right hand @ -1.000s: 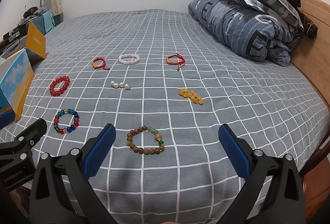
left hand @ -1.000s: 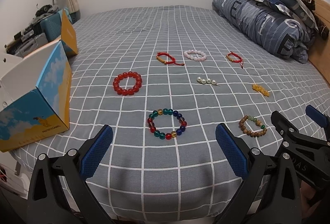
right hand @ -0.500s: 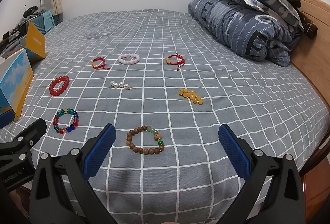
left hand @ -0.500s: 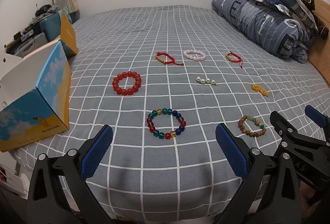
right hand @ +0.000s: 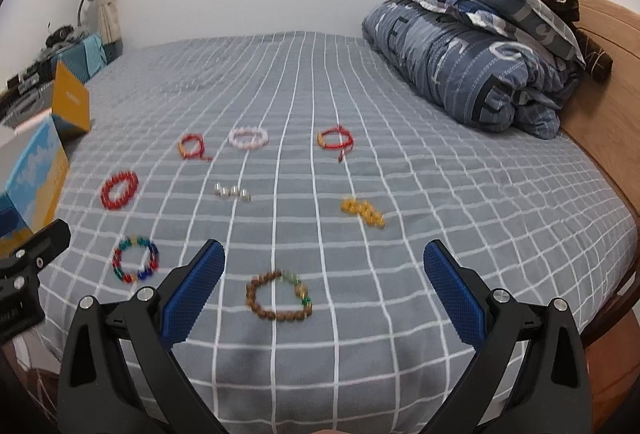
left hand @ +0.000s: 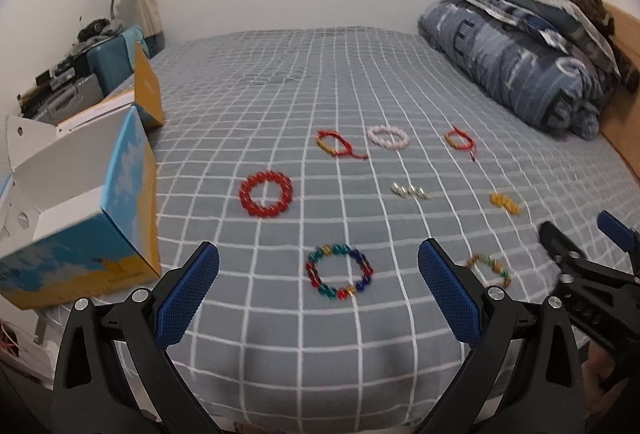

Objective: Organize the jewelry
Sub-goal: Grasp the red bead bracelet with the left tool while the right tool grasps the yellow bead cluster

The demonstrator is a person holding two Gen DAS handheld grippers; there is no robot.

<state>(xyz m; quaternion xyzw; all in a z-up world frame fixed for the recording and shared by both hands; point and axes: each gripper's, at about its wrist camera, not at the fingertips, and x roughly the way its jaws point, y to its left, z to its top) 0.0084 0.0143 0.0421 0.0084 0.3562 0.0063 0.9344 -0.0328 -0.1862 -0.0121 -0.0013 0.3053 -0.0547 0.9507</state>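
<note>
Hovering over the near edge of the grey white-checked bedsheet [left hand: 360, 82], both tongs are empty & nothing is picked yet, so my read is the step is the first approach.

Left gripper [left hand: 318, 290]: jaws wide apart, touching nothing. The multicolour glass-bead bracelet [left hand: 339, 270] lies flat on the sheet just ahead, between the blue pads. The red round-bead bracelet [left hand: 266, 193] is further ahead, slightly left. The open blue-and-yellow cardboard box [left hand: 96, 218] sits to its left, probably the drop spot.

Right gripper [right hand: 323, 290]: jaws also wide apart, holding nothing. The brown wooden-bead bracelet w/ green beads [right hand: 279, 296] lies just ahead between its pads; the amber-yellow bead cluster [right hand: 362, 212] is ahead & right, the small silver-pearl piece [right hand: 232, 191] ahead & left. Two red cord bracelets & a pale pink bead one lie further out.

To do it well: come down w/ one pad inside the ring & one outside, pinching a single arc of beads, not spanning the whole loop. Soft sheet gives, so press lightly or fabric gets caught too. Round beads may roll out; close slowly, lift straight up.
</note>
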